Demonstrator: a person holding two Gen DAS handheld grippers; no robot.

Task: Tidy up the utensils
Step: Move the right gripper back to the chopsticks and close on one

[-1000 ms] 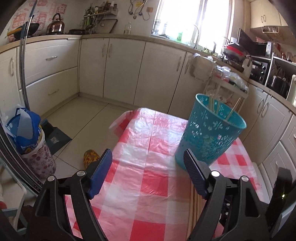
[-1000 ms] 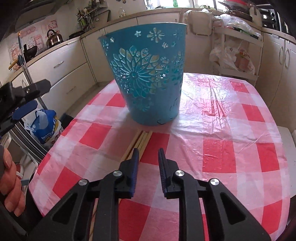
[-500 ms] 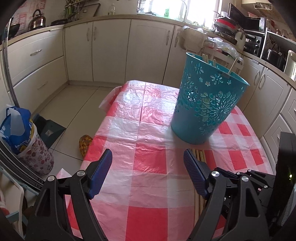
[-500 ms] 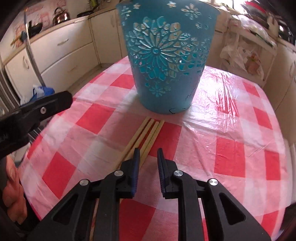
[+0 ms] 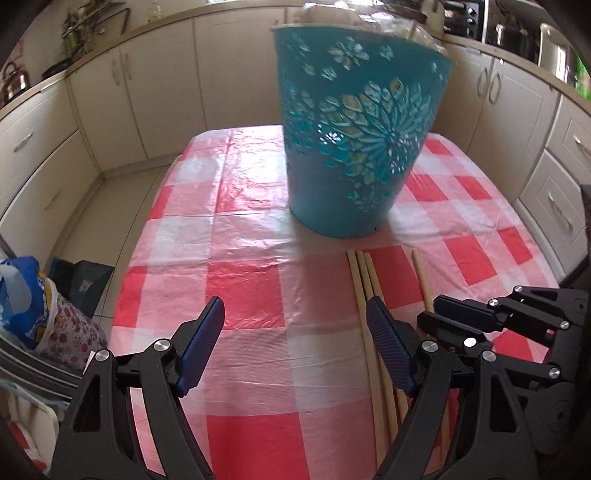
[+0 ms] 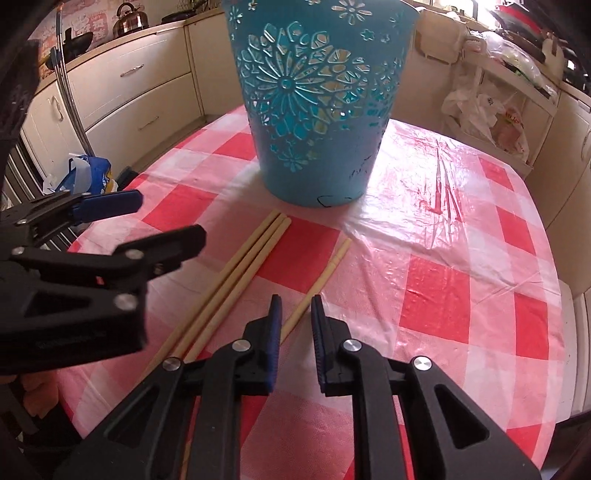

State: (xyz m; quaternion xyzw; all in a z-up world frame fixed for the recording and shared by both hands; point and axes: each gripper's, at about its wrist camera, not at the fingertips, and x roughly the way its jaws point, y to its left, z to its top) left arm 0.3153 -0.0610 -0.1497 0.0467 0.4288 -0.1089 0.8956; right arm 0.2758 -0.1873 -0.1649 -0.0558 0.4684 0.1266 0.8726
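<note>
A teal cut-out basket (image 5: 354, 147) (image 6: 314, 103) stands upright on the red-and-white checked tablecloth (image 5: 240, 258). In front of it lie three wooden chopsticks (image 5: 364, 280) (image 6: 251, 258) side by side. A single chopstick (image 5: 419, 273) (image 6: 325, 273) lies apart on their right. My right gripper (image 6: 295, 306) (image 5: 430, 310) straddles this single chopstick; its jaws are closing, with a small gap still visible on both sides of the stick. My left gripper (image 5: 295, 314) (image 6: 166, 218) hangs wide open over bare cloth, left of the three chopsticks, holding nothing.
Cream kitchen cupboards (image 5: 147, 92) ring the table. A blue bag (image 5: 22, 302) sits on the floor past the table's left edge. Plastic bags on a white rack (image 6: 480, 107) are behind the table at right. A kettle (image 6: 129, 20) stands on the counter.
The left gripper has come down and in toward the basket and chopsticks. The right jaws have narrowed, and one chopstick now lies apart from the other three, between them.
</note>
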